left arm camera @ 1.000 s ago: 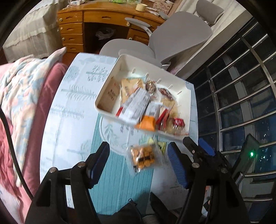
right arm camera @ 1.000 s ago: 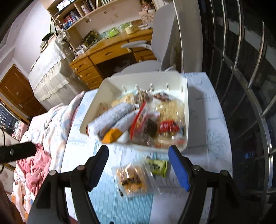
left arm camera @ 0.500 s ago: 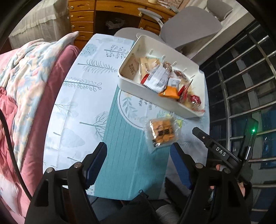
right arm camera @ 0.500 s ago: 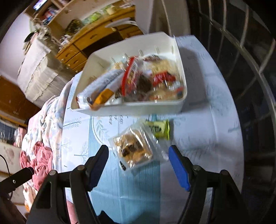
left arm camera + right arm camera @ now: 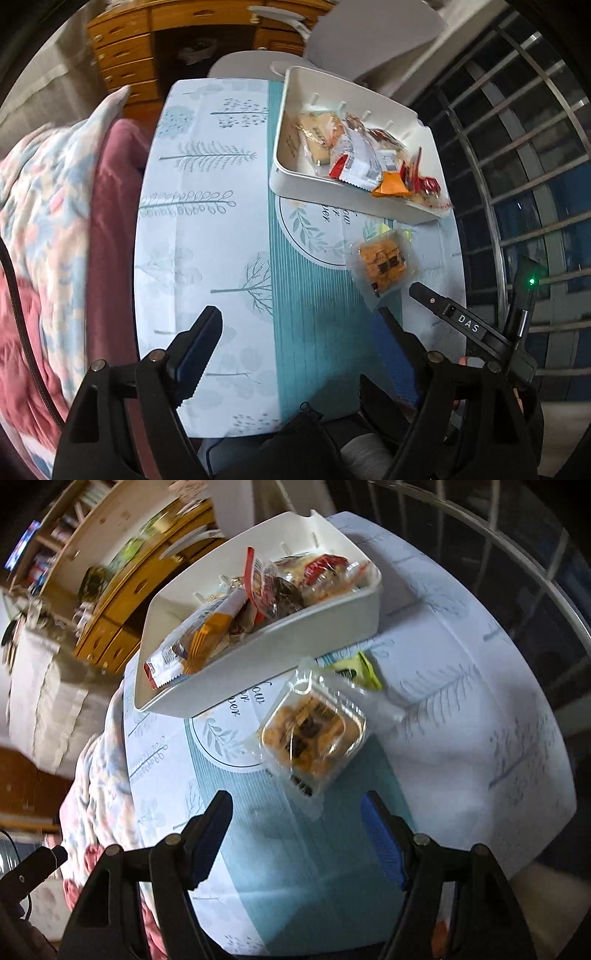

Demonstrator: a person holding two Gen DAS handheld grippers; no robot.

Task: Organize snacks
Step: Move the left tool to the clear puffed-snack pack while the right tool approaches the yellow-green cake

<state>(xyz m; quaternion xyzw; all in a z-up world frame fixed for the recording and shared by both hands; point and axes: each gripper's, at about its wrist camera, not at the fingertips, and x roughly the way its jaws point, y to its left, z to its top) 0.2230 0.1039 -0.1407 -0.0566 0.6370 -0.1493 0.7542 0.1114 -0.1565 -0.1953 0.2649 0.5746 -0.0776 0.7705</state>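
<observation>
A white bin [image 5: 332, 194] [image 5: 325, 627] full of wrapped snacks stands at the table's far right. A clear pack of orange crackers [image 5: 382, 264] [image 5: 312, 734] lies on the cloth in front of it, beside a small yellow-green packet [image 5: 356, 670] [image 5: 406, 234]. My left gripper [image 5: 295, 347] is open and empty, low over the table's near edge. My right gripper [image 5: 297, 829] is open and empty, just short of the cracker pack; its body [image 5: 461, 325] shows in the left wrist view.
The table carries a teal and white tree-print cloth [image 5: 207, 229]. A pink and floral quilt [image 5: 48, 229] lies to the left. A grey office chair [image 5: 369, 26] and a wooden desk [image 5: 133, 48] stand behind the table. Window bars [image 5: 517, 147] run along the right.
Both grippers have pulled back and up from the bin, so more of the table shows. The right gripper has tilted. The cracker pack and the bin have not moved.
</observation>
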